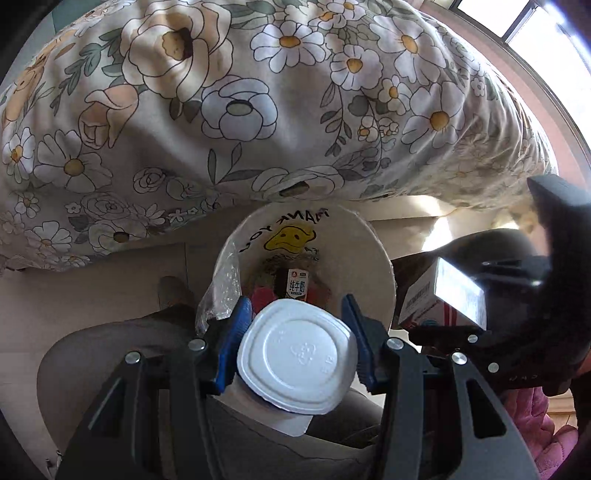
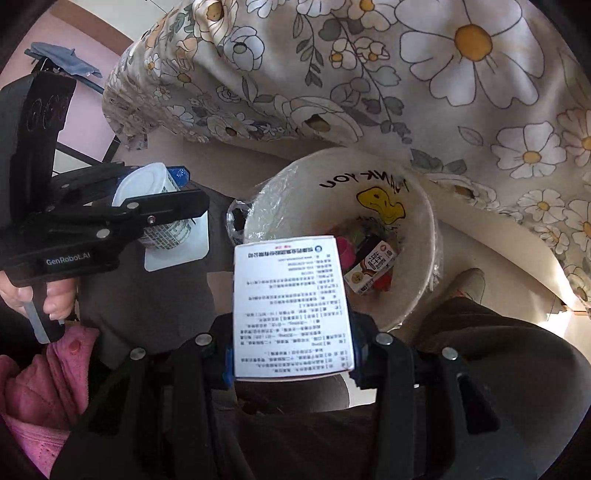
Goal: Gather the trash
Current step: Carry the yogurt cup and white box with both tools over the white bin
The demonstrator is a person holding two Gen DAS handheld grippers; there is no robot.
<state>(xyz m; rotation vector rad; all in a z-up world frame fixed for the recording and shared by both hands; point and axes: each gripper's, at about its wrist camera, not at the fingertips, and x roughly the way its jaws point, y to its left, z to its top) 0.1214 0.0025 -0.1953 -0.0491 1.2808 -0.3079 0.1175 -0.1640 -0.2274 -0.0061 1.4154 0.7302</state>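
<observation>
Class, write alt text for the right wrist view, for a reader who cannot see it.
The right gripper holds a white printed box above a plastic-lined white bin marked "THANK YOU", with a milk carton inside. At left, the left gripper grips a white yogurt cup. A floral quilt hangs behind.

A floral quilt (image 1: 229, 110) fills the space above and beyond the left tongs, draped over the edge of a bed, its daisies and pale roses hanging down toward the floor (image 1: 122, 273). A bright window (image 1: 524, 18) shows at the far upper right. Off to the upper left of the right tongs, a blue cloth (image 2: 64, 59) lies over a dark frame against a pink wall (image 2: 92, 122).
</observation>
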